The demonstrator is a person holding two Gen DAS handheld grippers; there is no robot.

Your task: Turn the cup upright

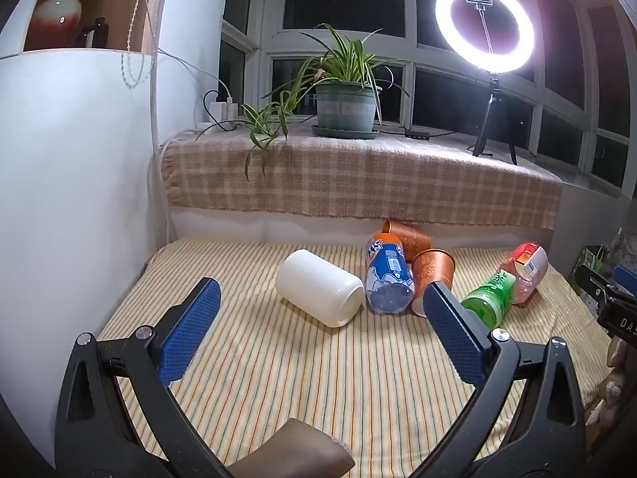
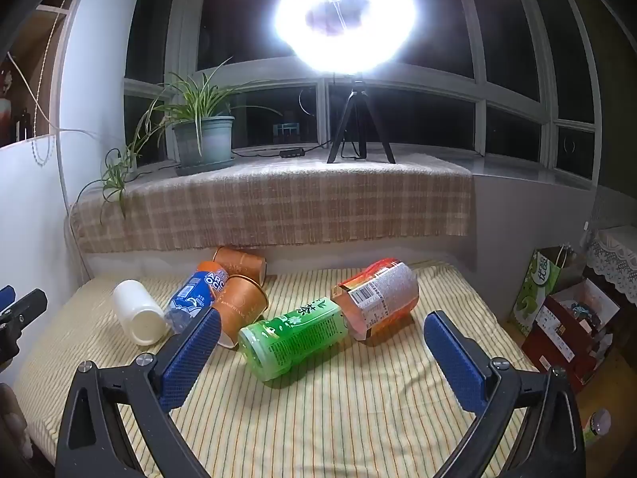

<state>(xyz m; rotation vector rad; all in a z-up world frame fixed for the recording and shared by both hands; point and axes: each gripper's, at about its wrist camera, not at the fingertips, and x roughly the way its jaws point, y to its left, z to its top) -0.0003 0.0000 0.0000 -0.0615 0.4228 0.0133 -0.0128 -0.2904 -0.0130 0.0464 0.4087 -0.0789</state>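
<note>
Both tools hang wide open and empty above the striped cloth (image 1: 278, 378). My left tool (image 1: 320, 300) sits low at 6 o'clock, its blue pads (image 1: 191, 326) framing the white cup (image 1: 320, 286). My right tool (image 2: 322, 332) frames the green bottle (image 2: 292, 332) likewise, touching nothing.

The white cup lies on its side just ahead of the left tool, open mouth turned toward my camera and slightly right, closed base toward 10 o'clock. I judge the left tool is lined up with it because it lies well clear on its left side, and only near the blue bottle (image 1: 388, 275) on its right.

Two copper paper cups (image 1: 432, 275) also lie tipped over behind the blue bottle, wedged among clutter, so I count them harder targets.

Readable writing, right wrist view:
- blue bottle (image 2: 195, 296): "ARC" over "OCE", the rest wrapped out of sight
- nearer copper cup (image 2: 243, 306): small lettering, too fine to read with confidence
- green bottle: Chinese characters, one being "tea"
- orange bottle (image 2: 378, 294): barcode and dense fine print, illegible
</note>
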